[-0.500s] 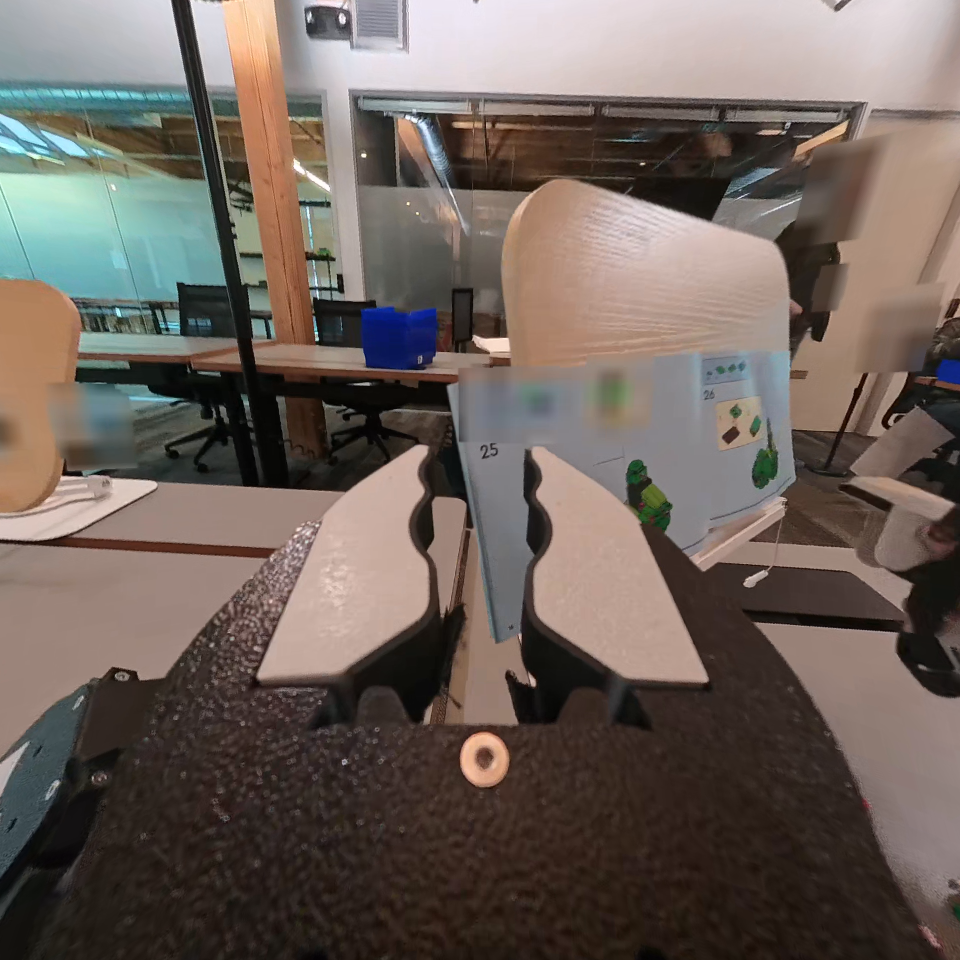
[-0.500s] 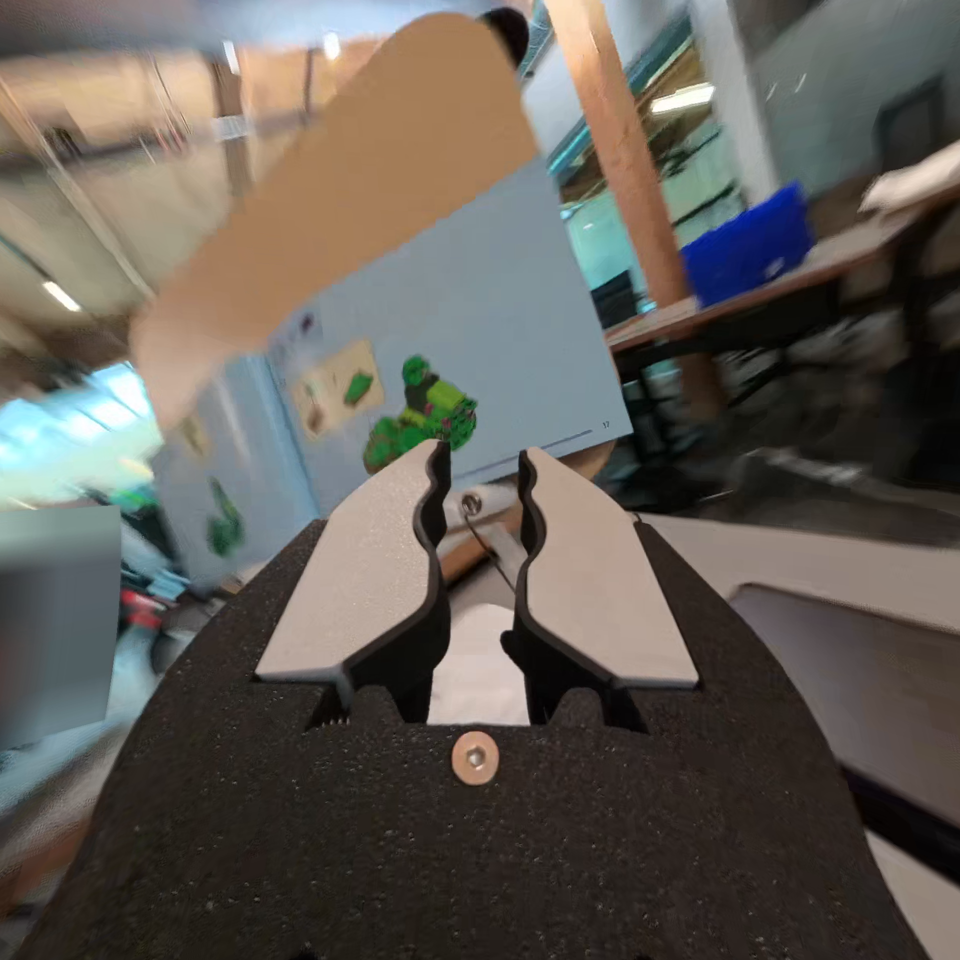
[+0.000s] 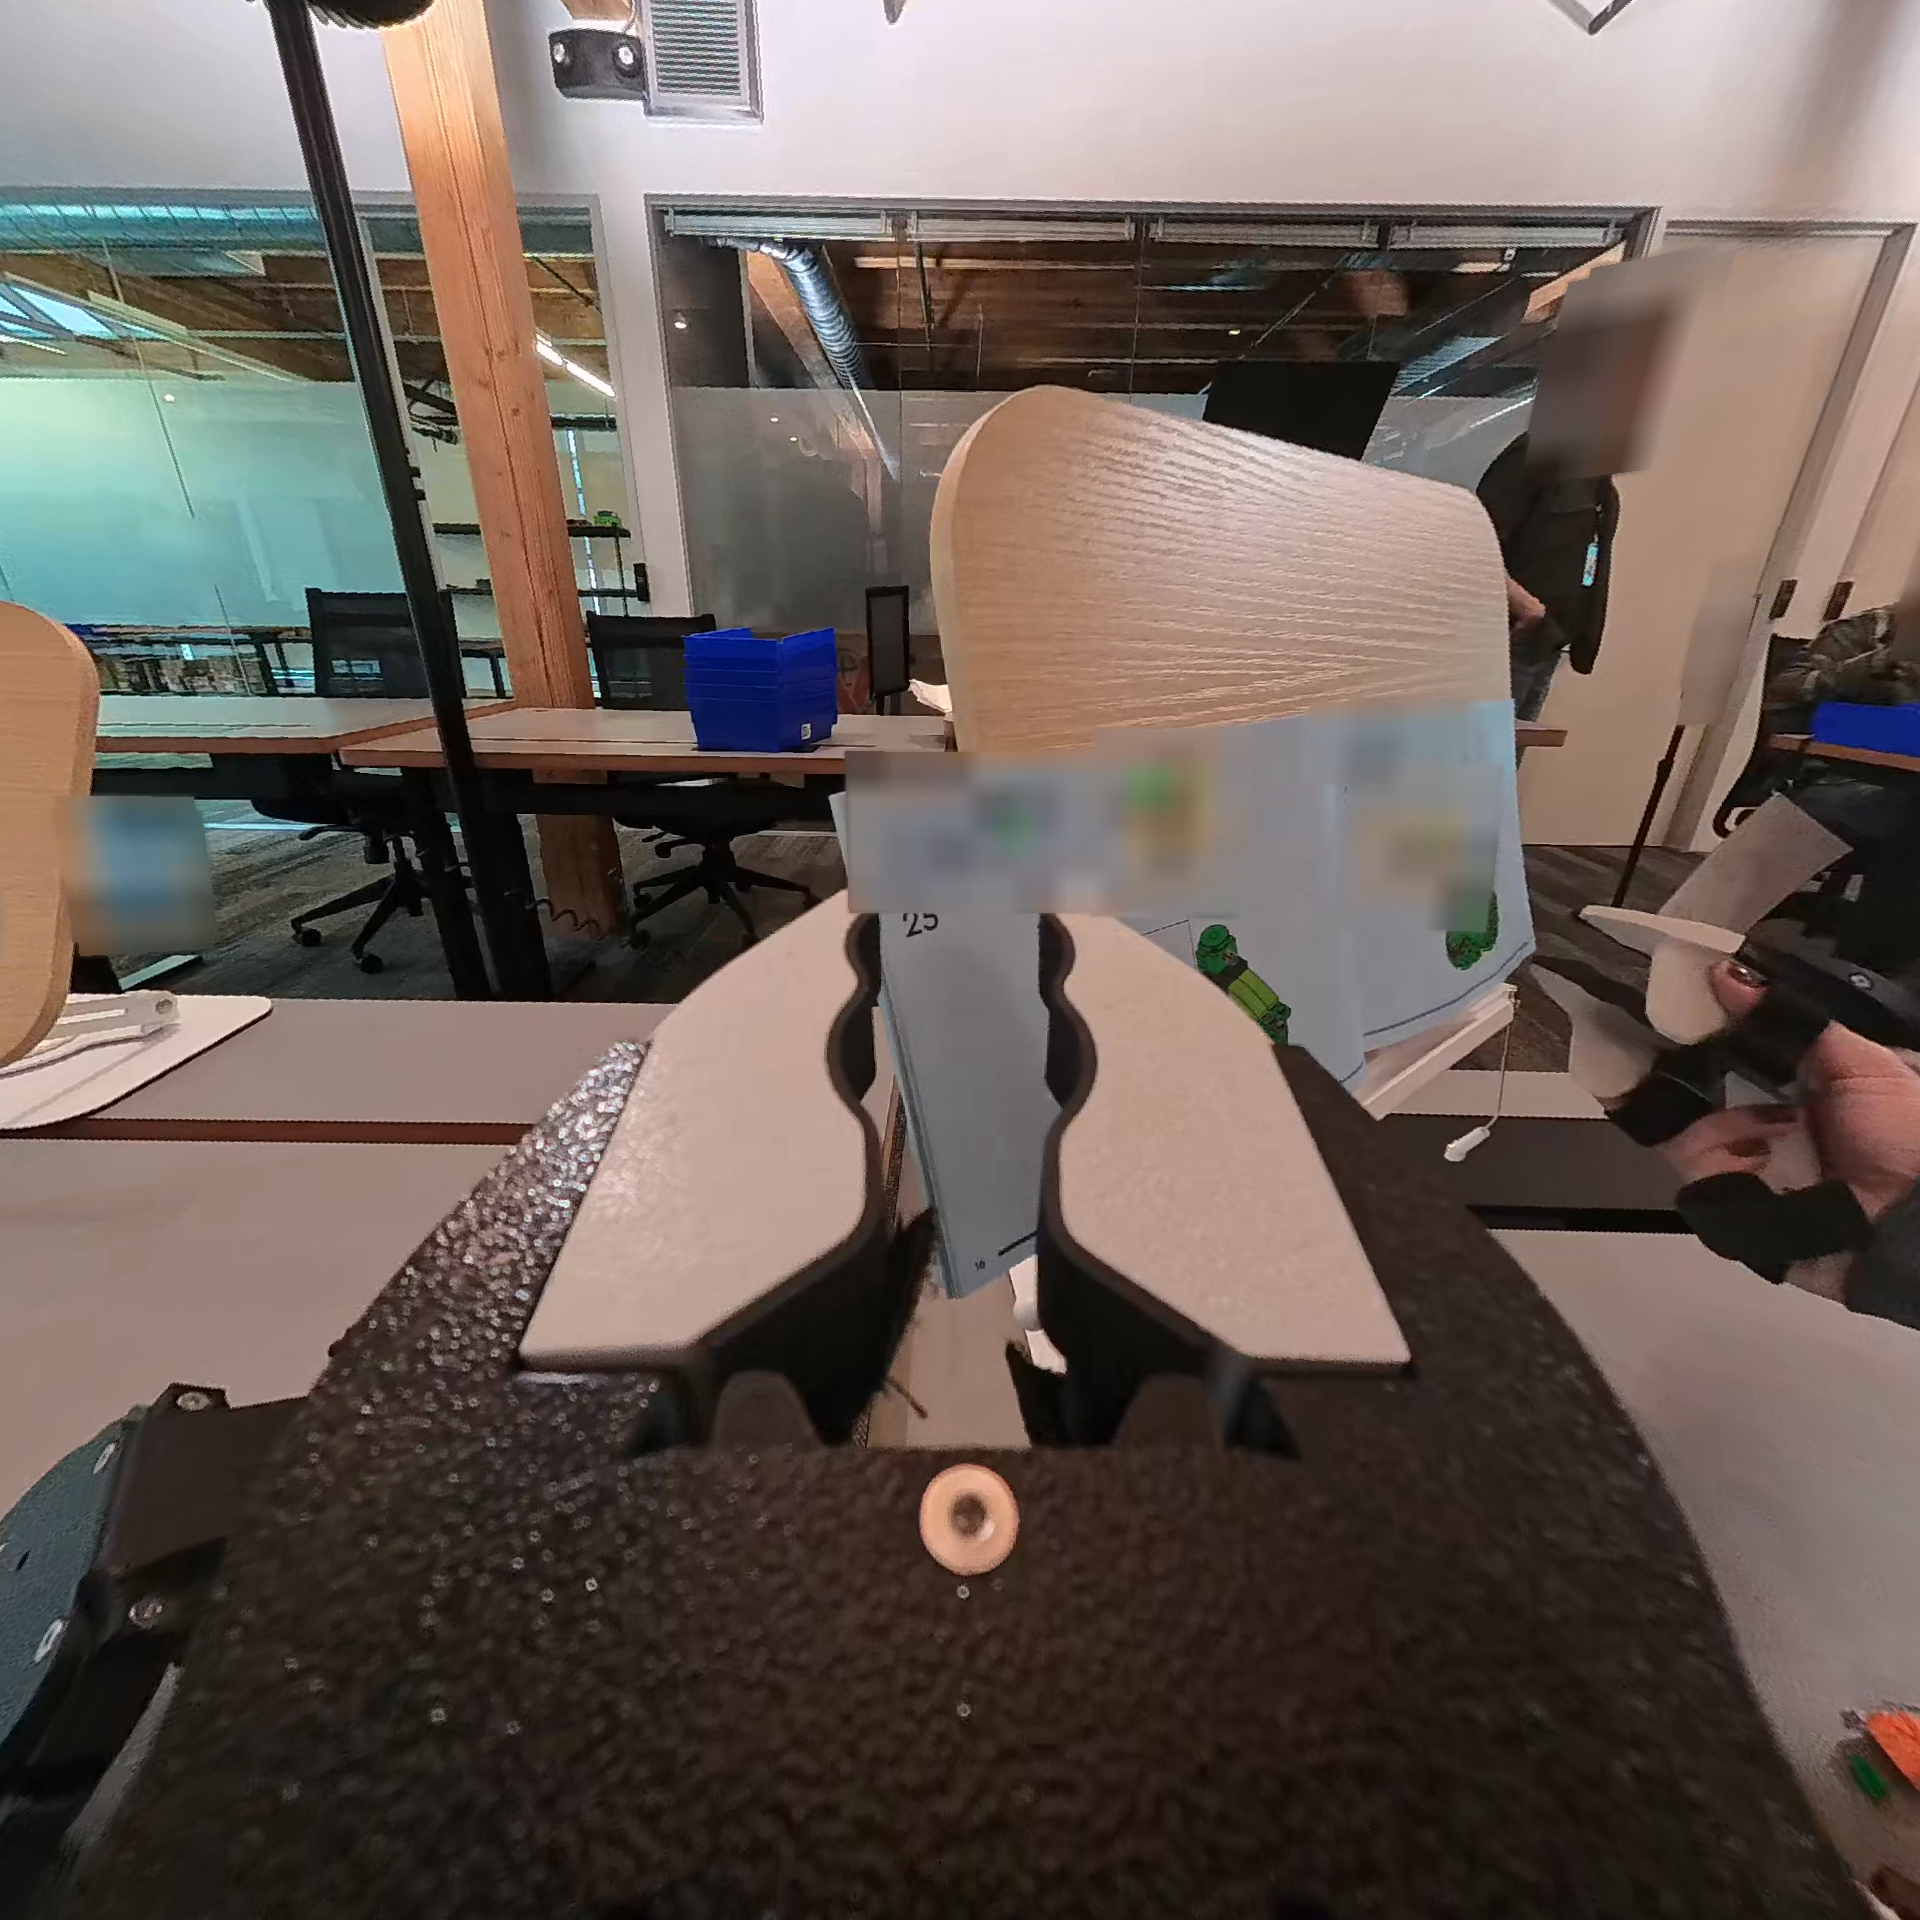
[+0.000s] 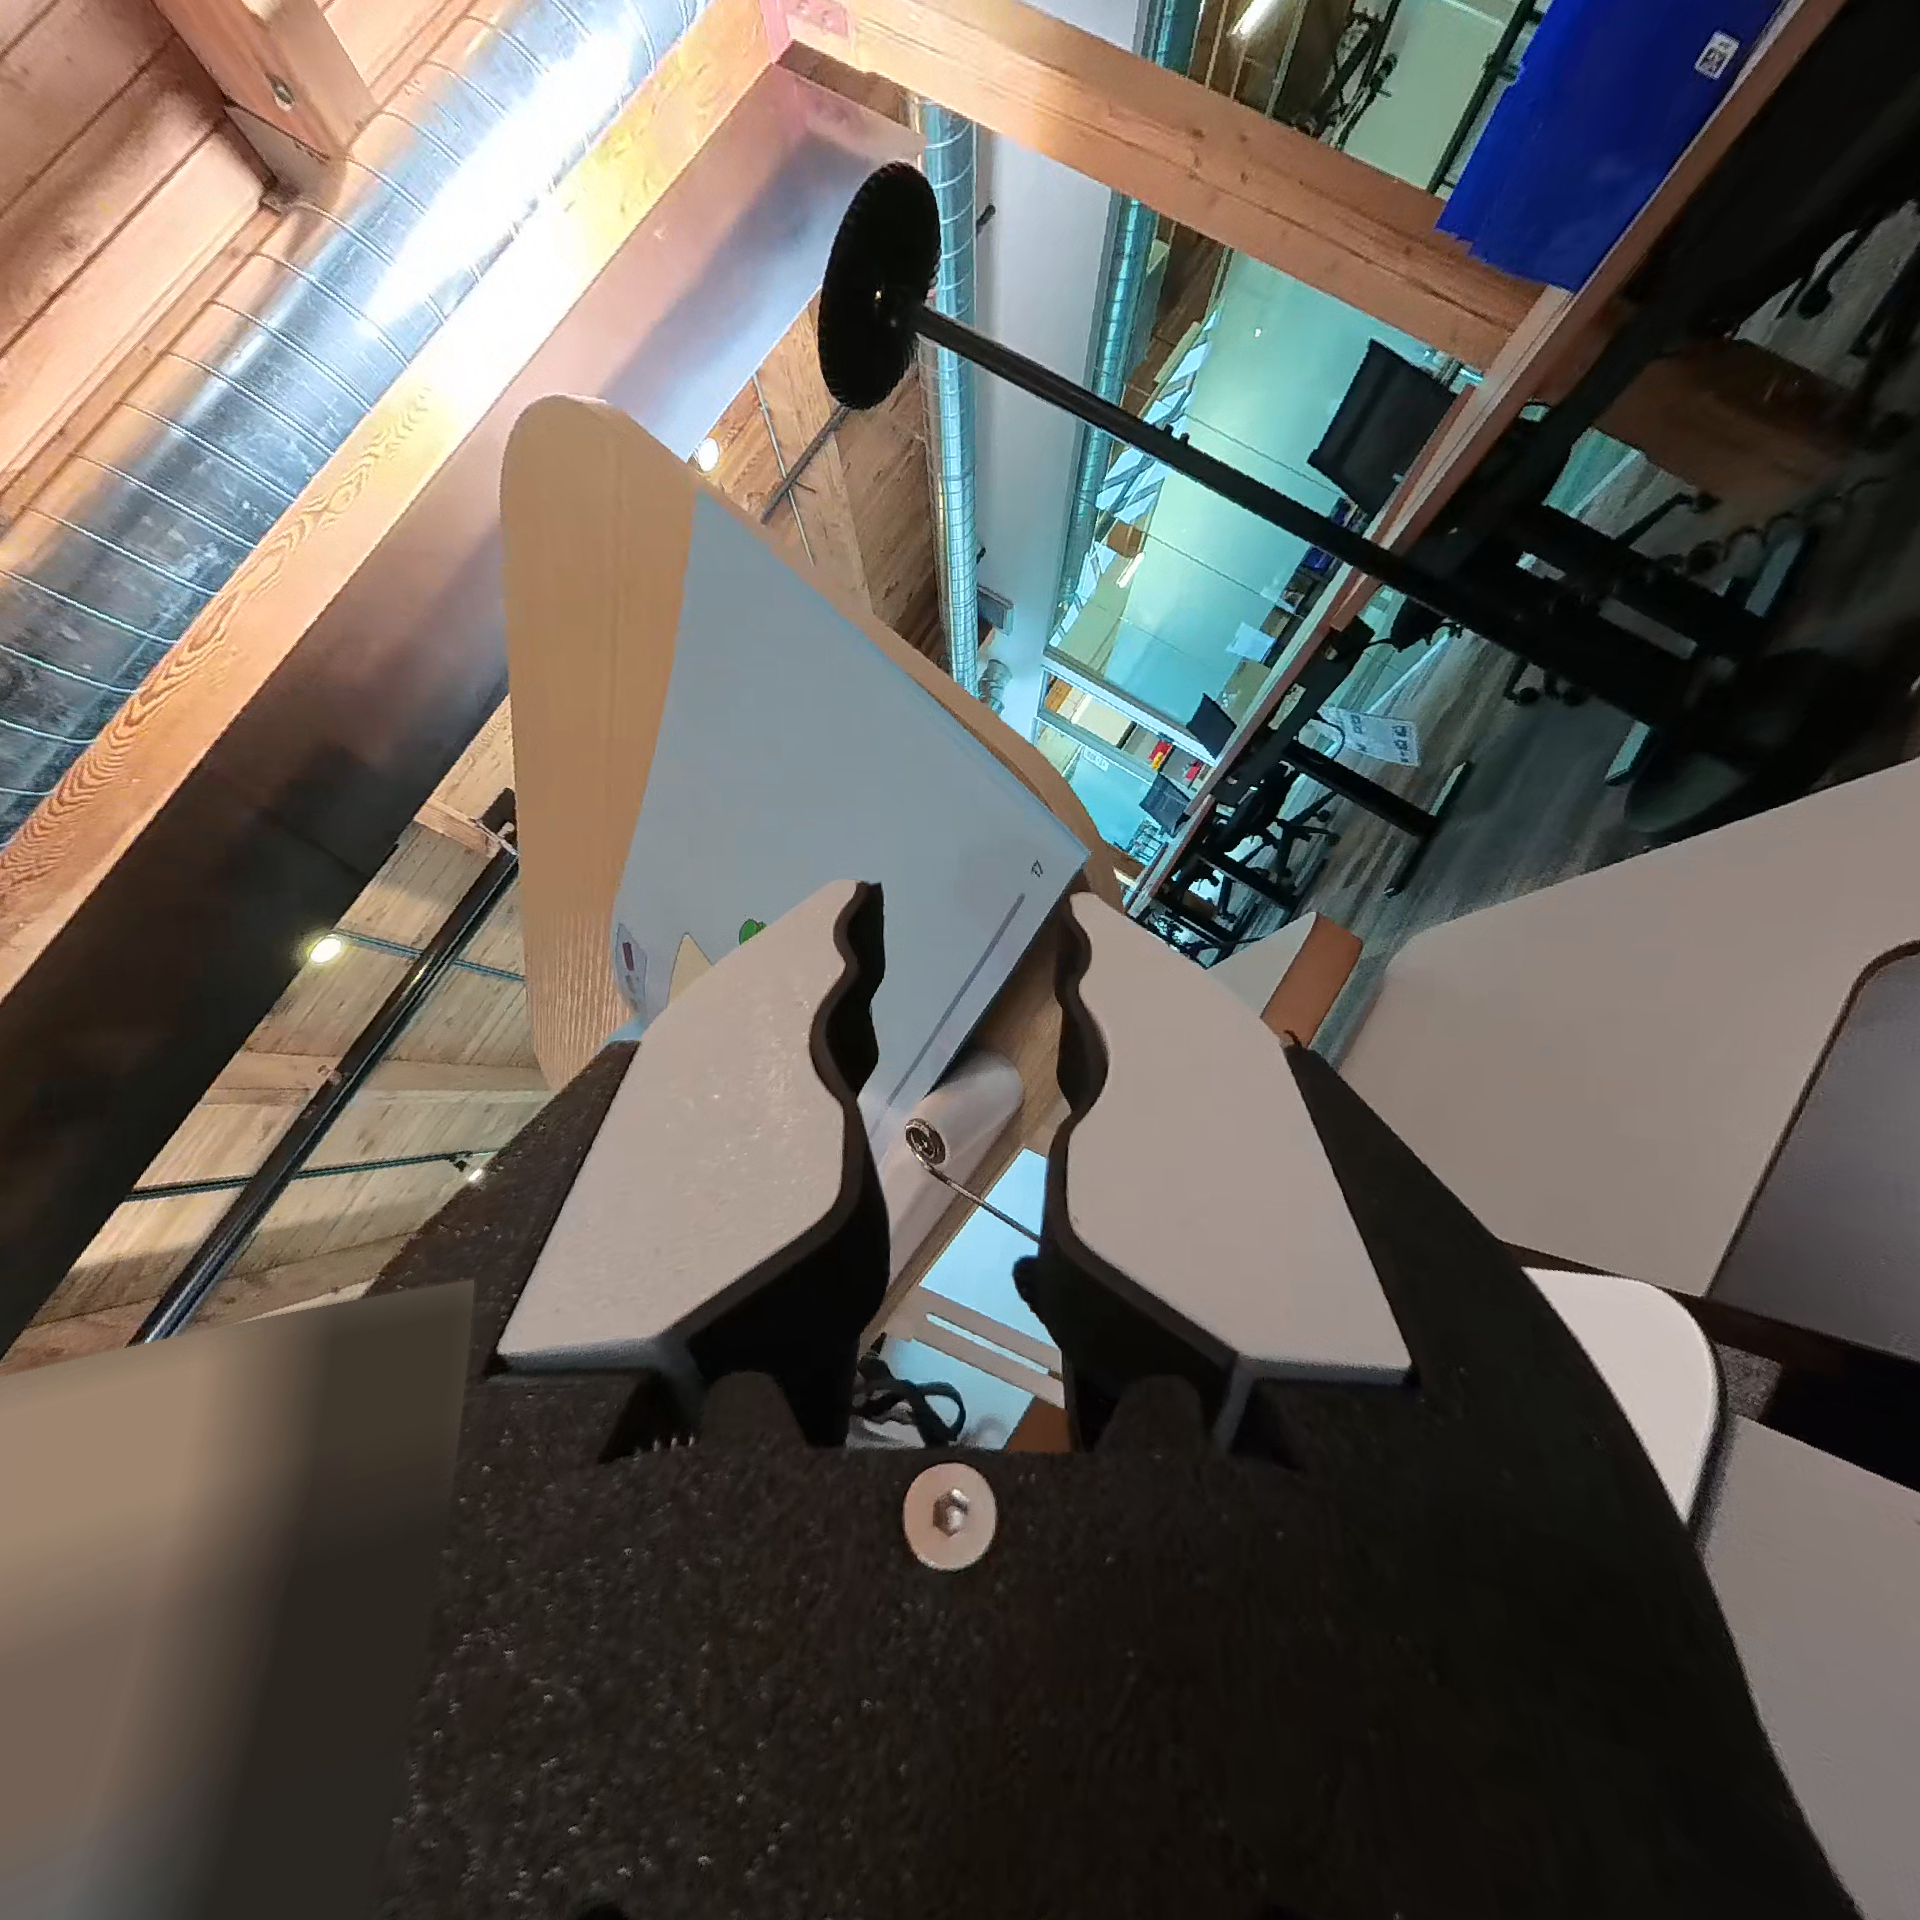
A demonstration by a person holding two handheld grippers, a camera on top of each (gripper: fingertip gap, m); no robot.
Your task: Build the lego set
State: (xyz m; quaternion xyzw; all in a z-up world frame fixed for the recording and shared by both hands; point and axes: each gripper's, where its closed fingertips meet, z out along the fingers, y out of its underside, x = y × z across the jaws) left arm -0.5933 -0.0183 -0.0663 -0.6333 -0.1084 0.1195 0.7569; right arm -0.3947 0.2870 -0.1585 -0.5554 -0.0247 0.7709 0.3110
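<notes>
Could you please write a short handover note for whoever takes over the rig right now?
Left gripper: open, empty, raised over the table, aimed at the left page edge of the instruction booklet.
Right gripper: open, empty, tilted steeply and pointed at the booklet's other page edge.
The booklet is open and propped on a wooden stand at the back of the table. A few loose lego pieces show at the near right table edge.
Done: no assembled build is in view.
Left: probably sort the booklet pages, then pick up pieces and build.
</notes>
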